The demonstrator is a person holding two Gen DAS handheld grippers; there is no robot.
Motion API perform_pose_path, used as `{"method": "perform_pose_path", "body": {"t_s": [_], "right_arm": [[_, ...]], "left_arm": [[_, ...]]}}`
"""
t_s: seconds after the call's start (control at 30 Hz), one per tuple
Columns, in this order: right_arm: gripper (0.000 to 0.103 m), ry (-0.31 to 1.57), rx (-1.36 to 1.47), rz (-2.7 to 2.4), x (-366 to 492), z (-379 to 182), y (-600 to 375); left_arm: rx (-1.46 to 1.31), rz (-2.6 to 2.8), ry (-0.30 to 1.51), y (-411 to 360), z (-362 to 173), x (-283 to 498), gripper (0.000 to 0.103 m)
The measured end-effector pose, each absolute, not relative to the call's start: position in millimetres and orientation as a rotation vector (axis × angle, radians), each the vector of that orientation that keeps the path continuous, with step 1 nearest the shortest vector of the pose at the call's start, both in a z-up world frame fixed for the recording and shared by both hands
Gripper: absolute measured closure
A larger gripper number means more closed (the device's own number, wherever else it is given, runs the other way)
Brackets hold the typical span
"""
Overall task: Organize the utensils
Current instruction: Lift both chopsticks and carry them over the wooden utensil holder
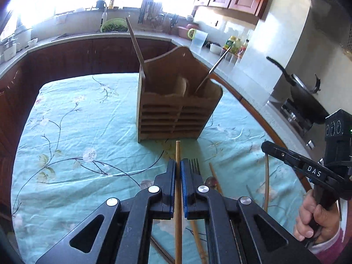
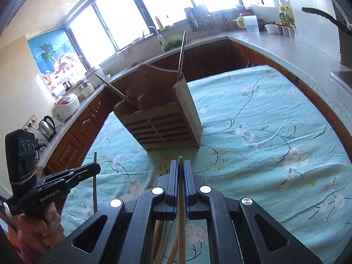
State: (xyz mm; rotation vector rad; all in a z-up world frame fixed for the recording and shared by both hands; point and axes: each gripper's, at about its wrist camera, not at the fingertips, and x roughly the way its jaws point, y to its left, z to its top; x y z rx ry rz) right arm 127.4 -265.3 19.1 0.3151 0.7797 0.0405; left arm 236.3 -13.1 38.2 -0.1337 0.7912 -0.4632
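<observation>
Left wrist view: left tongs (image 1: 178, 171) clamped on a wooden chopstick (image 1: 178, 209), its tip poking out past the pads toward the wooden utensil holder (image 1: 176, 107). Holder stands upright on the table (image 1: 72, 136), which wears a teal cloth w/ floral branch print, some wrinkles. Two sticks already lean in the holder, one at left rear, one at right. Just beside the tongs on the cloth: a fork (image 1: 194, 165), a spoon (image 1: 210, 181) and more chopsticks, partly hidden under the tongs. Right tongs (image 1: 267, 146) come in at the edge, held by a hand (image 1: 316, 217), a thin stick hanging below their tip.

Right wrist view: right tongs (image 2: 180, 171) shut on another chopstick (image 2: 181, 215); holder (image 2: 162, 118) close ahead. Left tongs (image 2: 95, 167) at far left w/ a dark thin stick upright at their tip.

Room: kitchen, L-shaped counter (image 2: 275, 46) w/ dark red-brown cabinets wrapping round the table. Bright windows (image 2: 123, 13) over the sink, green colander (image 1: 114, 25) by the tap. Kettle (image 2: 47, 126) and rice cooker (image 2: 66, 106) along the left wall, wok (image 1: 305, 96) on the stove at right, jug (image 1: 197, 37) and bottles in the corner.
</observation>
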Motion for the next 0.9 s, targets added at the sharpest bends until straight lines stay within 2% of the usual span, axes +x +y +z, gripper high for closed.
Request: {"method": "perform_pose_path", "body": {"t_s": [0.4, 0.9], "right_arm": [[0.098, 0.559, 0.296, 0.042, 105.3, 106.0, -266.7], [0.098, 0.498, 0.286, 0.046, 114.6, 123.2, -265.7]], "left_arm": [[-0.221, -0.462, 0.604, 48.0, 97.1, 175.5, 0.100], [-0.265, -0.427, 0.540, 52.8, 103.9, 177.1, 0.100]]}}
